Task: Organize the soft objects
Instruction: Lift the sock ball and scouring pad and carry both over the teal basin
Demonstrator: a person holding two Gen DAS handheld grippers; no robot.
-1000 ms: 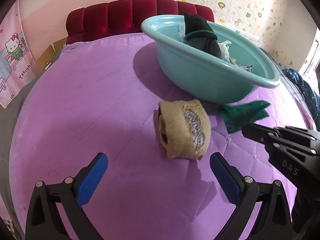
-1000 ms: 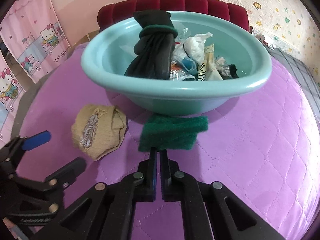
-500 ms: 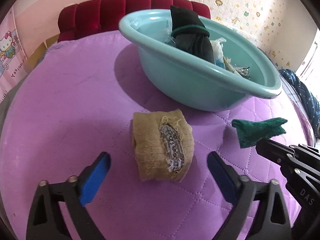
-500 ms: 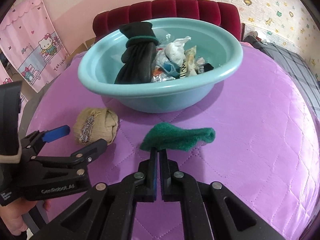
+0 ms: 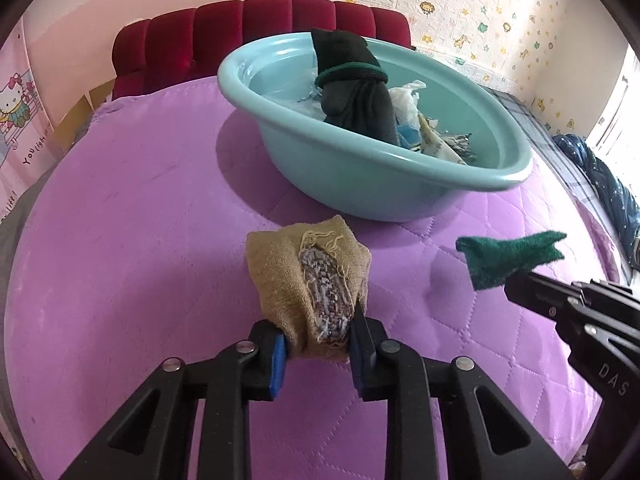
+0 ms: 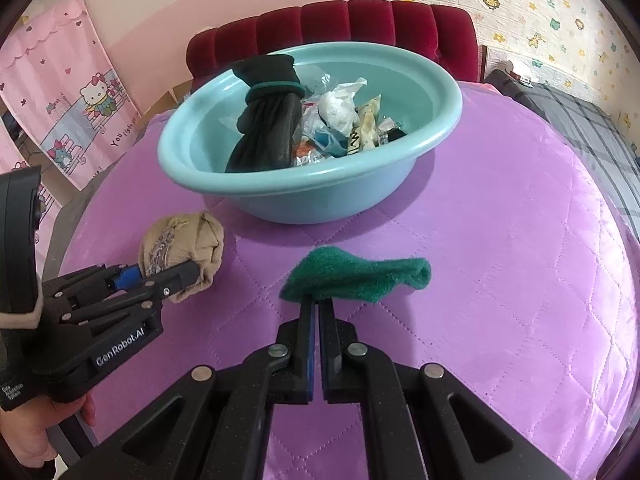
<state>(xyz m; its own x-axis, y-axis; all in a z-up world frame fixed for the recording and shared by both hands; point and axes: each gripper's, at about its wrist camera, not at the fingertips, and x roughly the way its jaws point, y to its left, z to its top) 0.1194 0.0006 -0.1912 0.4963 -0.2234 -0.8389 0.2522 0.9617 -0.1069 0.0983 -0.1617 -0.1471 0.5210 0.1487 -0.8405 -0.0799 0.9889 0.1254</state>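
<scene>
On the purple quilted cover point(image 6: 500, 264), at the far left of the right-wrist view, the left gripper point(image 5: 318, 344) has its blue pads point(image 5: 277, 356) on either side of a tan rolled sock bundle point(image 5: 310, 280), jaws closing, and the fabric is pinched in at the near end. The bundle's long axis runs away from that gripper toward the basin, with a frayed grey-patterned seam along its top. Just beyond the bundle stands a teal plastic basin point(image 5: 360, 176), holding an upright black sock roll point(image 5: 356, 92) with a green band, beside crumpled plastic wrappers point(image 6: 340, 116). To the right of the bundle, the right gripper point(image 6: 316, 300) has its fingers pressed together on the near left end of a dark green cloth piece point(image 6: 356, 276), which is held clear of the cover. The cloth's long axis lies crosswise to those fingers, its free end pointing right and drooping slightly. A red padded headboard point(image 6: 332, 24) stands behind the basin.
</scene>
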